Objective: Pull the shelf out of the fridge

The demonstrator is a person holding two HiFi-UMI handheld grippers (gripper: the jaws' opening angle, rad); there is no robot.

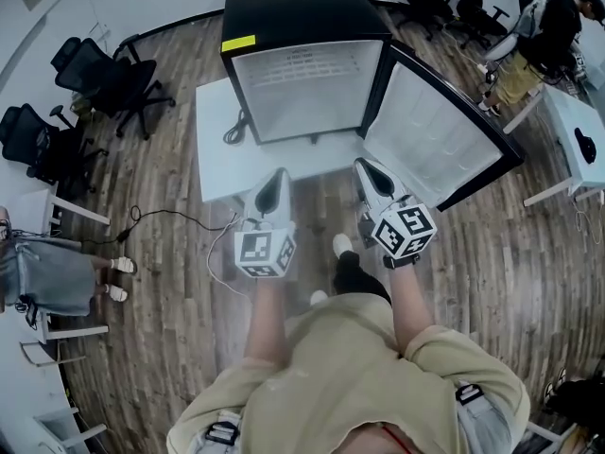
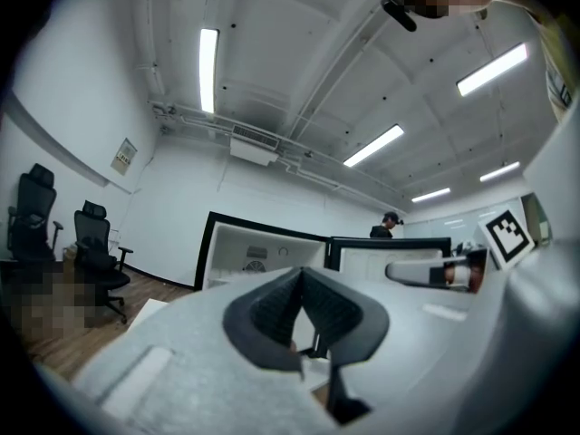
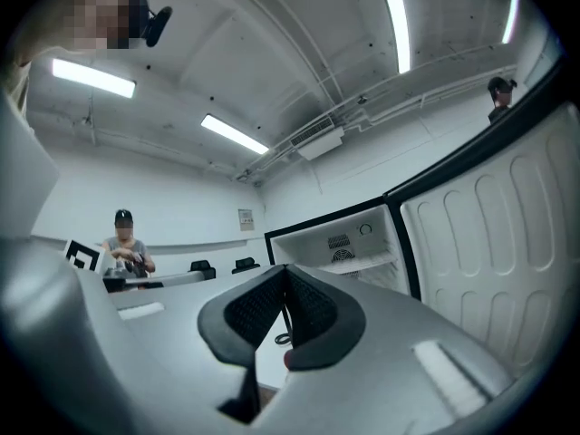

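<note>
Fridge (image 1: 302, 64): far centre, on the floor.
Door (image 1: 437, 135): open, swung out to the fridge's right.
Shelf (image 3: 373, 265): inside the fridge.
Panel (image 1: 216, 149): flat, just left of the fridge.
Chairs (image 1: 104, 78): far left.
Cable (image 1: 170, 220): on the floor, near the panel.
Desk (image 1: 572, 126): far right.

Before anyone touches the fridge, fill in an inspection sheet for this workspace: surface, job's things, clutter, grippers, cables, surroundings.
Surface: low white platform on a wood-plank floor.
Job's things: black mini fridge, its door swung open; white shelf not yet pulled out.
Clutter: nothing seen.
Grippers: left gripper and right gripper, jaws together, empty, short of the fridge.
Cables: black cable coiled beside the fridge; thin cable across the floor.
Surroundings: black office chairs, white desk, seated person.
</note>
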